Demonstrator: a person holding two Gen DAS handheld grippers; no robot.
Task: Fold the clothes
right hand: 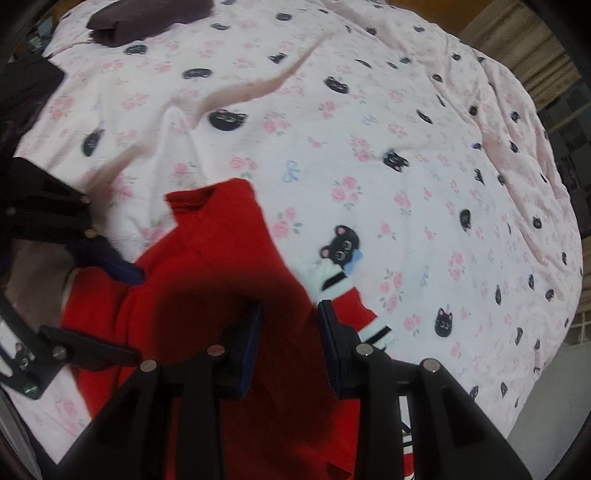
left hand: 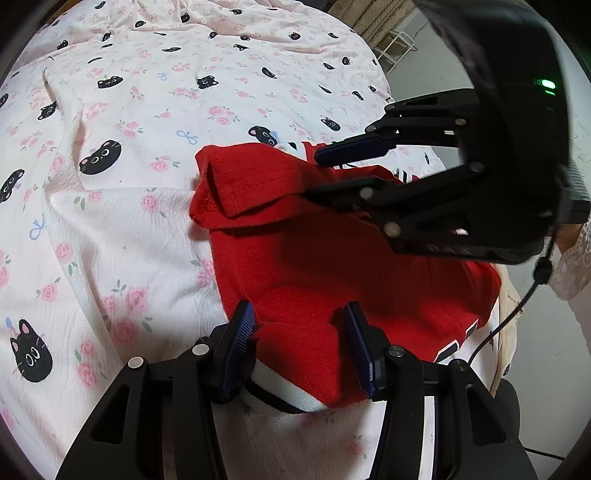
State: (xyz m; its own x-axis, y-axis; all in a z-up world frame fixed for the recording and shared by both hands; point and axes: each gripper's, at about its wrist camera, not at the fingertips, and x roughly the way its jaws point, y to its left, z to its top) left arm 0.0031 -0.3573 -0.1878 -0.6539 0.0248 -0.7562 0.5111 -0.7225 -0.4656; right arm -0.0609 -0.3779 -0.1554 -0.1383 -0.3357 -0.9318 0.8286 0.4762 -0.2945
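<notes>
1. Red knit fabric makes up the garment (left hand: pixel 314 266), a partly folded top with white-and-black striped ribbing; it lies on the bed near the edge closest to the person, and shows again from the right wrist camera (right hand: pixel 207 295).
2. One flap of the garment is turned over at its far end, forming a doubled fold (left hand: pixel 225 188).
3. A striped cuff or hem (left hand: pixel 280 395) sits at the near edge in the left view; two more striped bands (right hand: pixel 332 278) poke out on the garment's right side in the right view.
4. The left gripper (left hand: pixel 301 343) hovers at the garment's near edge with its jaws spread wide, one blue pad on either side of a red corner. The fabric lies between the fingers, and the left pad is touching or just beside it, but the jaws are not closed on it.
5. The right gripper (right hand: pixel 290 347) stands over the middle of the garment, jaws parted, red cloth visible through the gap. From the left camera it reaches in from the right (left hand: pixel 332 173), the fingers apart over the far fold; whether a pad presses the cloth I cannot tell.
6. Under everything spreads a pale pink bedsheet (left hand: pixel 122 155) printed with black cat faces, roses and blue bows.
7. A dark folded cloth (right hand: pixel 147 18) rests at the sheet's far side, well apart from the garment.
</notes>
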